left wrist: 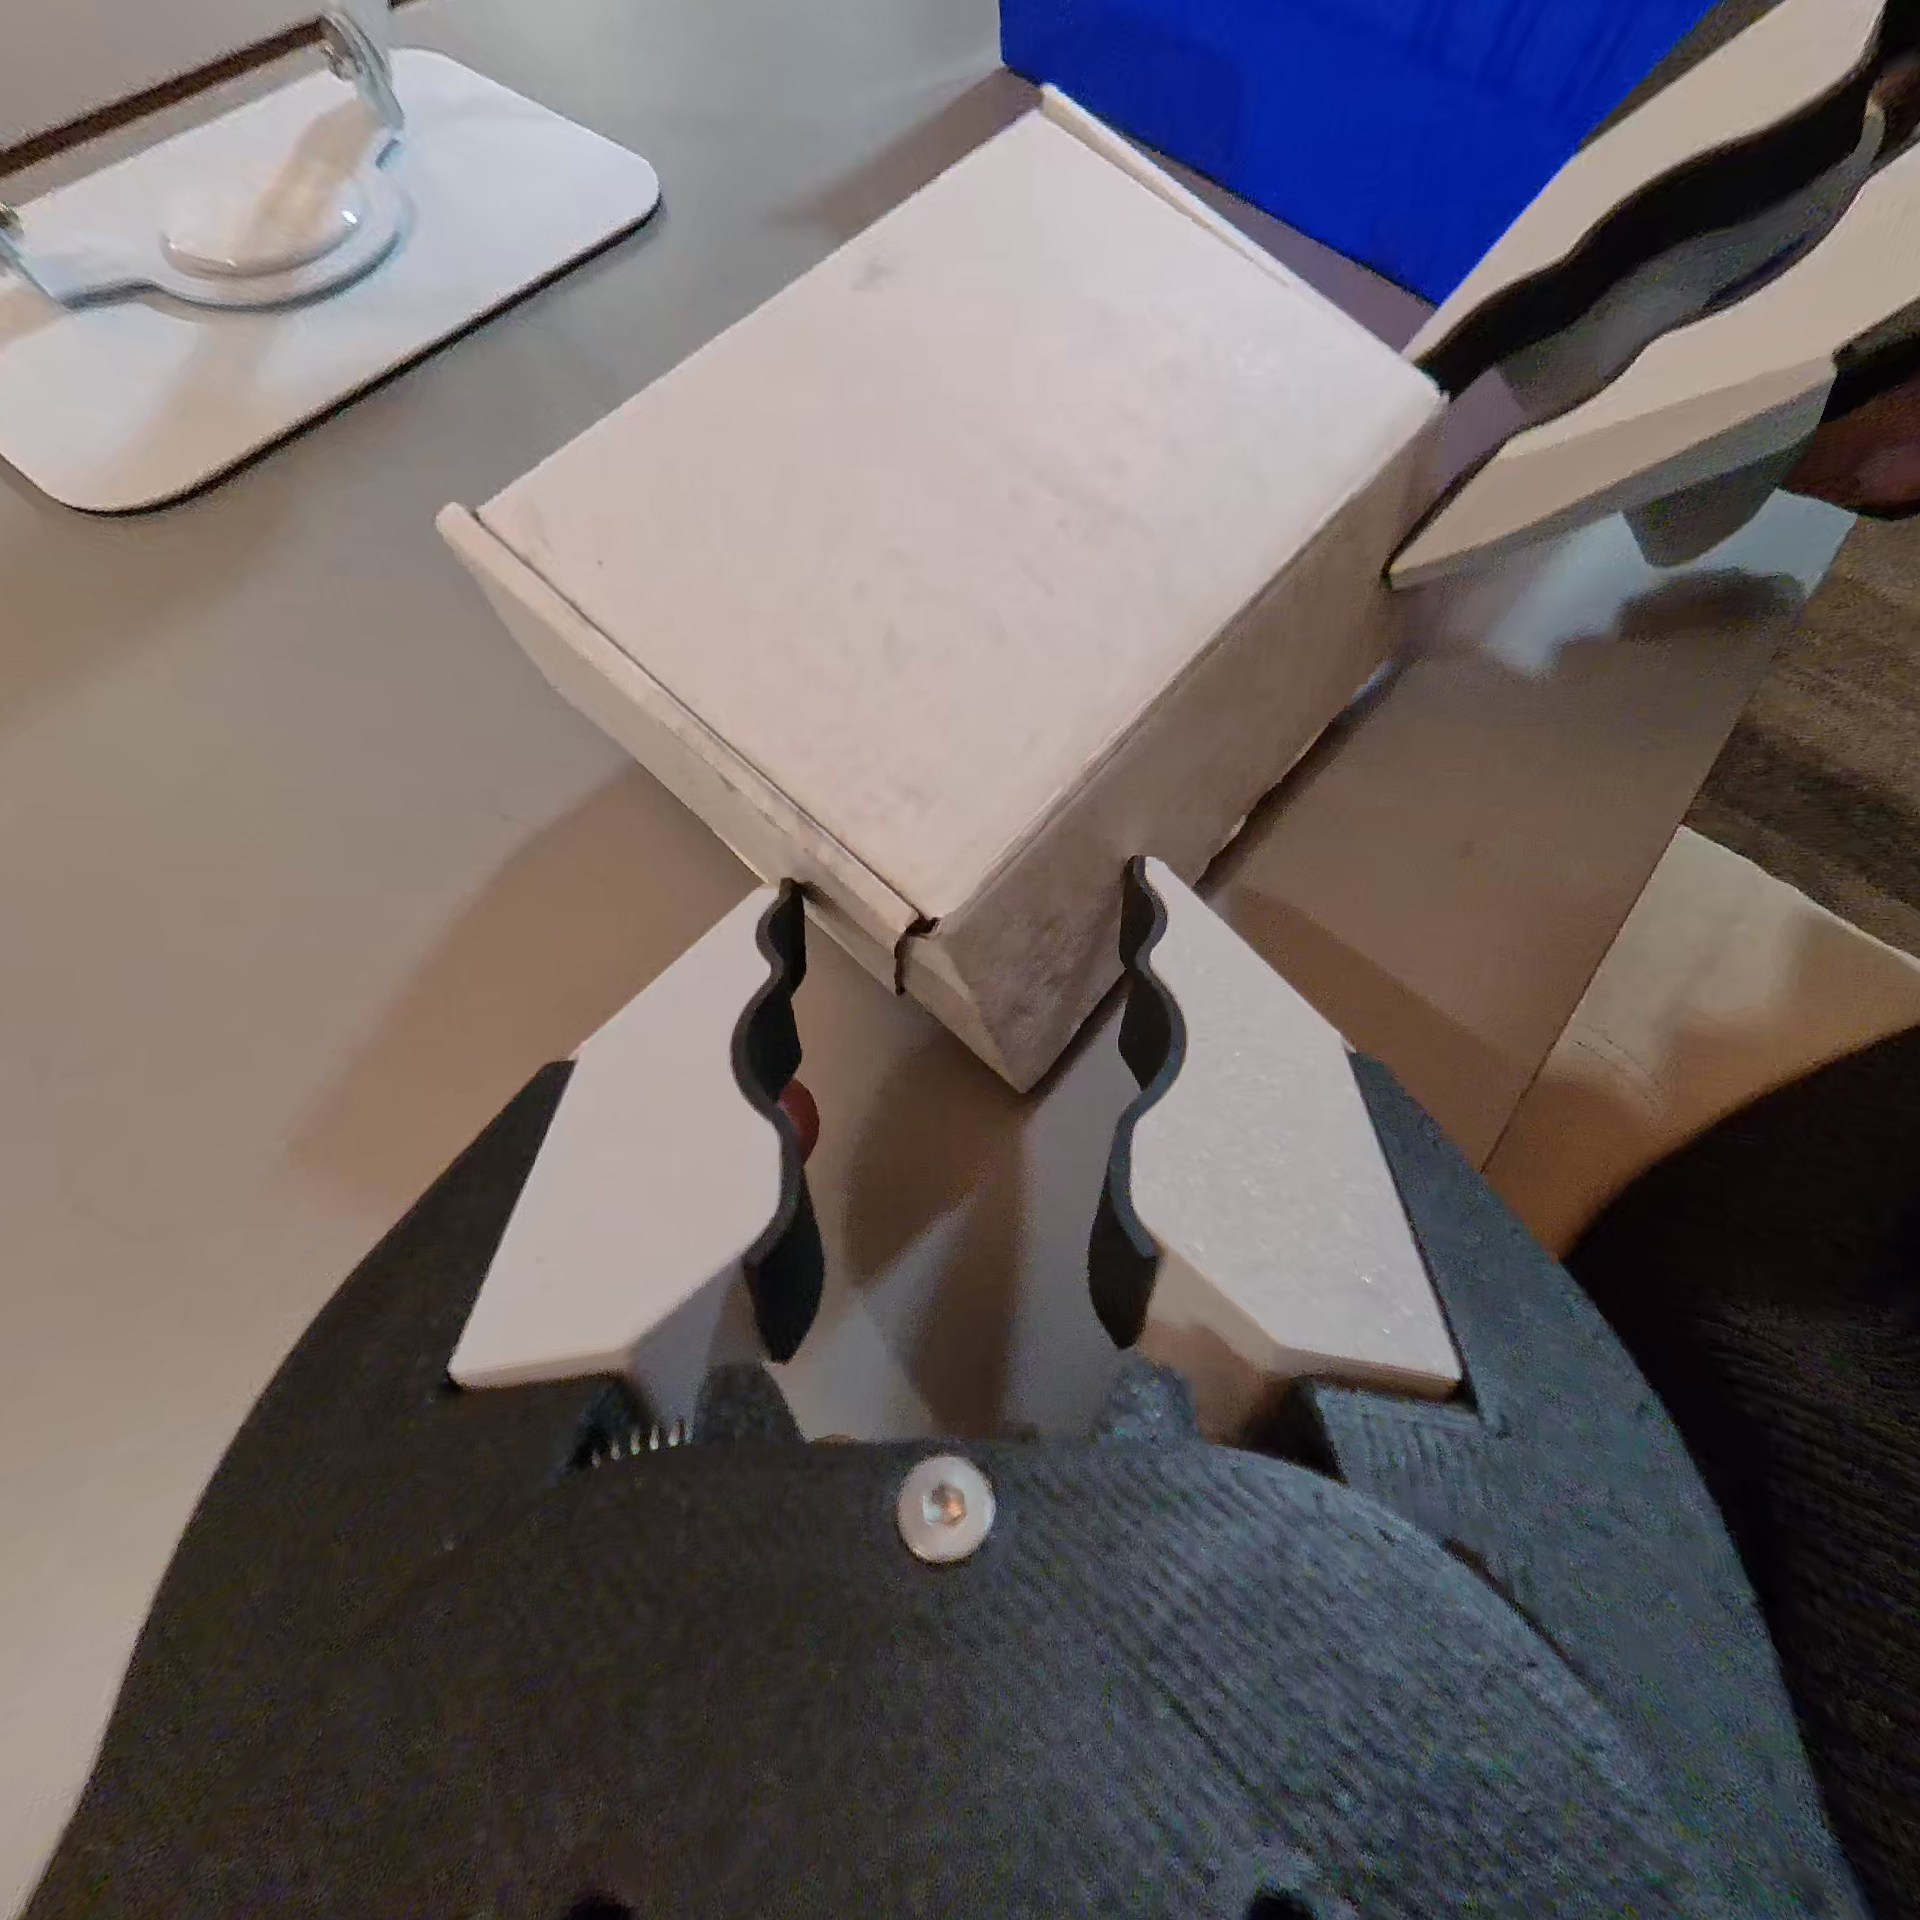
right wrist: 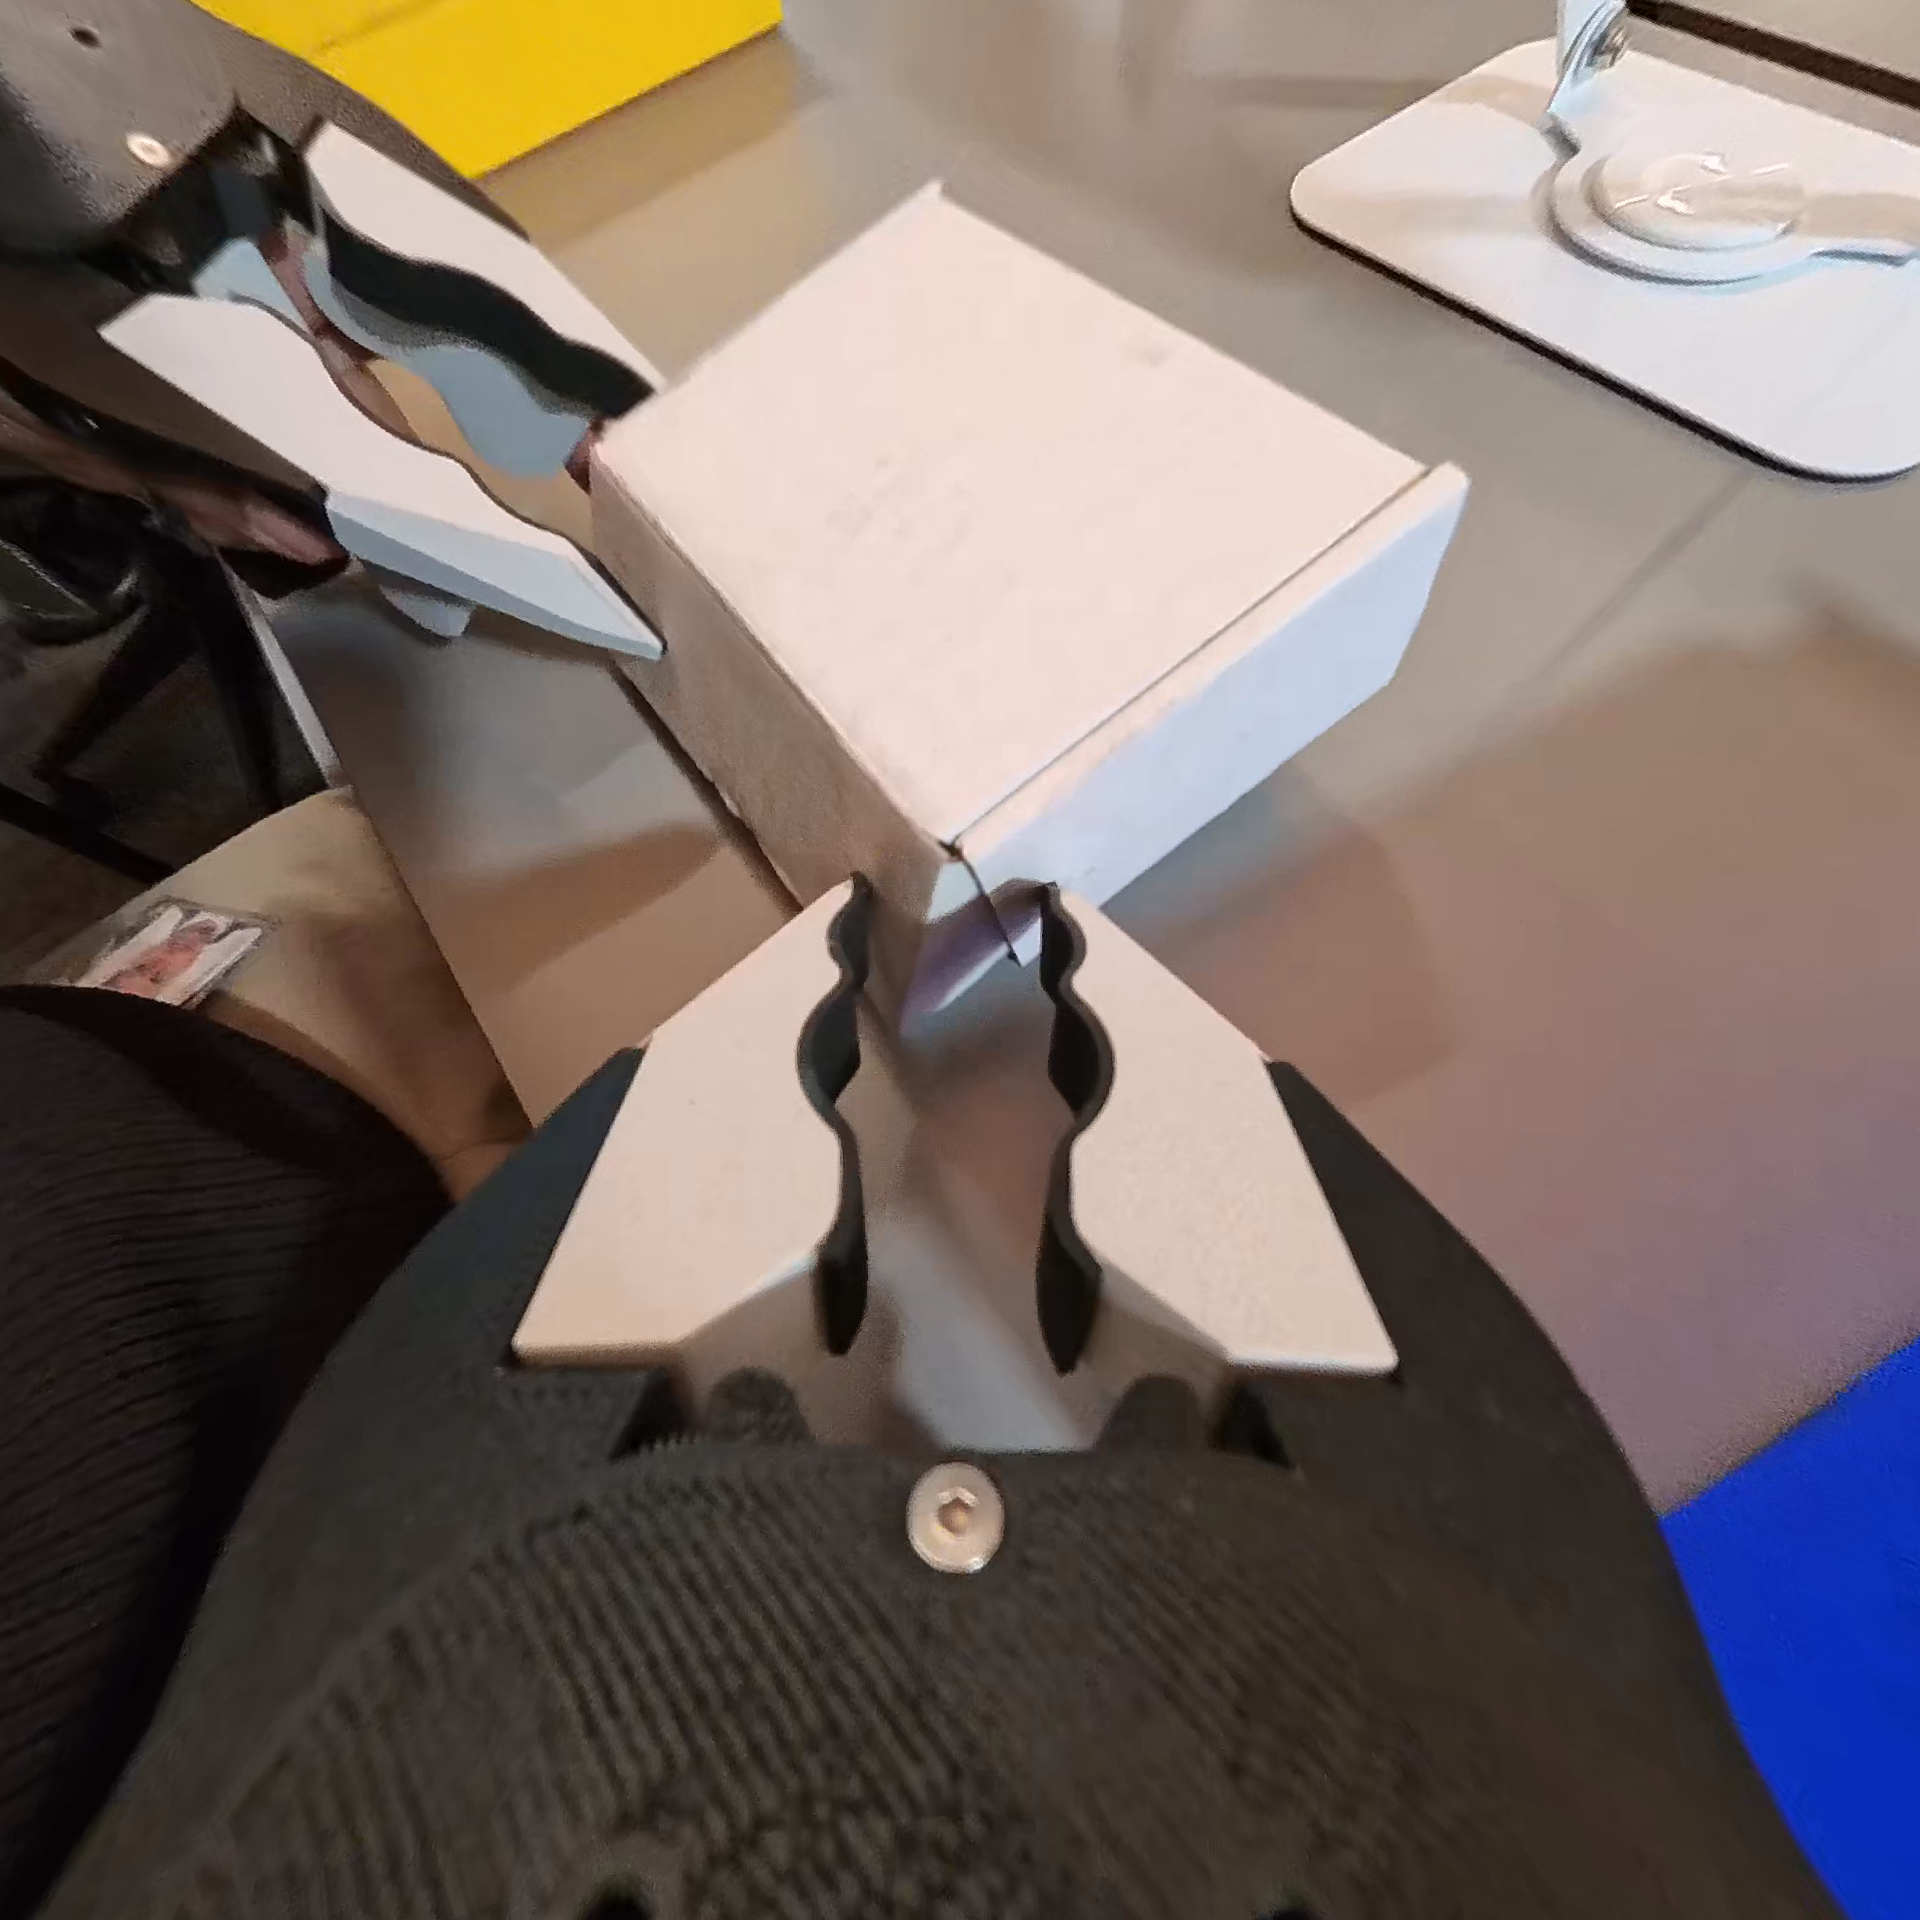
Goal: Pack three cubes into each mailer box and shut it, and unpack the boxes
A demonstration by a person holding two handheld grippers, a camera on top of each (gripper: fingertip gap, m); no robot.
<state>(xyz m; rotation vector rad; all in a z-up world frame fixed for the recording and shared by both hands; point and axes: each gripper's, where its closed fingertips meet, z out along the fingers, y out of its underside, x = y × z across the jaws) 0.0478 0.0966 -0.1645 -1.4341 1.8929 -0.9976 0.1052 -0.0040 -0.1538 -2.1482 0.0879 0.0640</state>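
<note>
Grey table [left wrist: 260,831]; white stand base [left wrist: 312,281]; blue sheet [left wrist: 1351,135]; yellow sheet [right wrist: 540,62].

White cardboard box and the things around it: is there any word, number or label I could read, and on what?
No text can be read in either view.
White cardboard mailer box: only faint grey marks on its lid, too faint to read.
Small printed card on the person's lap, at the lower left: too blurred to read.

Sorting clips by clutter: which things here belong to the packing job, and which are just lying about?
Job:
- white mailer box, shut
- left gripper, open
- right gripper, open

Lying about:
- white stand base with clear bracket
- blue sheet
- yellow sheet
</note>
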